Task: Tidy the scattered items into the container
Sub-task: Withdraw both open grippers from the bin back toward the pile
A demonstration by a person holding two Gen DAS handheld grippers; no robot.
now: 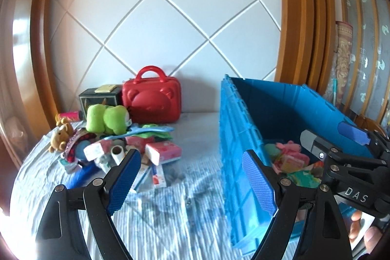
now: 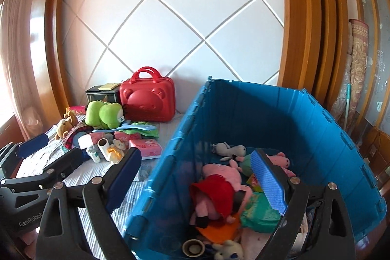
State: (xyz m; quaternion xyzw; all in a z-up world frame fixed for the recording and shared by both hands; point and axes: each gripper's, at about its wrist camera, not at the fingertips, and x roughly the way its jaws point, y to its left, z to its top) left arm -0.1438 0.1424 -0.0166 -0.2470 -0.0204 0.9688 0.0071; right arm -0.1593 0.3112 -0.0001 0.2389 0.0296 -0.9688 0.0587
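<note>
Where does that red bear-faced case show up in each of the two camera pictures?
Left wrist view: the red case stands left of centre against the white wall, behind the toy pile.
Right wrist view: the red case is again left of centre, just left of the blue crate.
Shared landmark: the green plush in front of it.

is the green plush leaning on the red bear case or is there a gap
Cannot tell. In both wrist views the green plush overlaps the lower left corner of the red bear case, so any gap between them is hidden.
</note>
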